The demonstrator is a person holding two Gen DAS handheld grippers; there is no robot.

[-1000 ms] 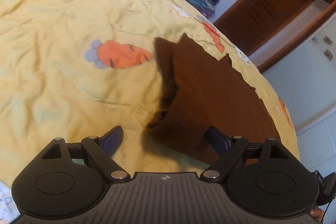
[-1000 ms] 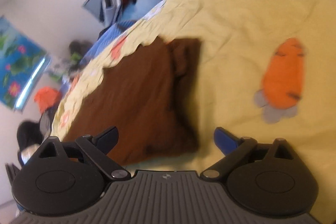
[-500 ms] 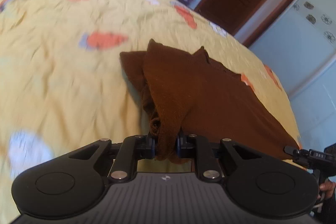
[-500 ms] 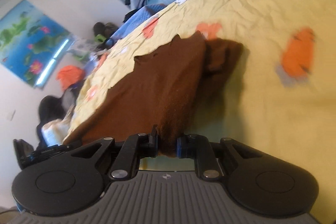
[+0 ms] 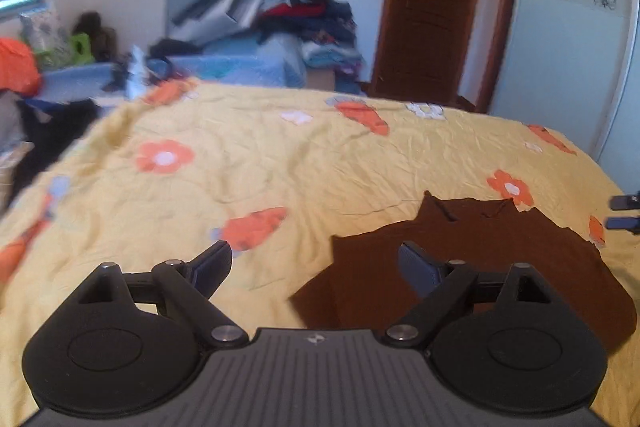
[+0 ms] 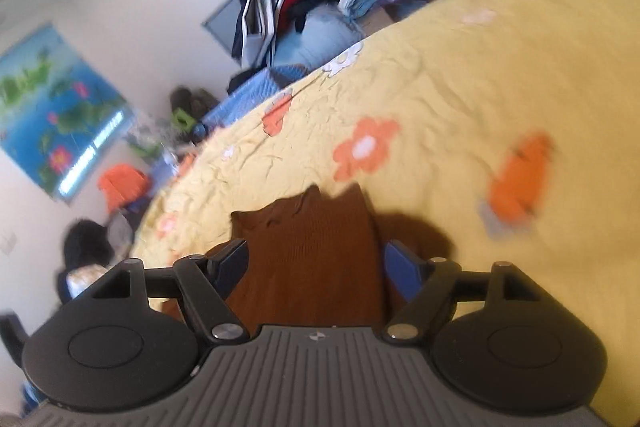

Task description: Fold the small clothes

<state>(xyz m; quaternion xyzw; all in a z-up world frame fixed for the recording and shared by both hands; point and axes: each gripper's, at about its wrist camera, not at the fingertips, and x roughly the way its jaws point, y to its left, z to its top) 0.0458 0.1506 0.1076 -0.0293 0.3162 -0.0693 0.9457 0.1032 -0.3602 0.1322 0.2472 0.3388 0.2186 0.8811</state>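
A brown knitted garment [image 5: 492, 259] lies folded flat on the yellow flowered bedspread [image 5: 280, 167]. My left gripper [image 5: 314, 263] hovers above its left edge, jaws opening, with only the bed and the garment's edge far below them. Its right fingertip [image 5: 414, 261] overlaps the cloth in the picture without pressing it. In the right wrist view the garment [image 6: 316, 251] lies under my right gripper [image 6: 316, 261], whose jaws are opening and stand clear of the cloth on both sides. The right gripper's tips [image 5: 622, 213] peek in at the left wrist view's right edge.
A heap of clothes [image 5: 288, 19] is stacked beyond the bed's far edge. A brown wooden door [image 5: 432, 7] and a white wardrobe [image 5: 568, 47] stand at the back right. Orange and dark bundles [image 5: 16, 67] crowd the left side of the bed.
Half a second ago both grippers were shut on the garment's near edge. Both have let go, opened wide and lifted, and the garment now lies flat on the bed.
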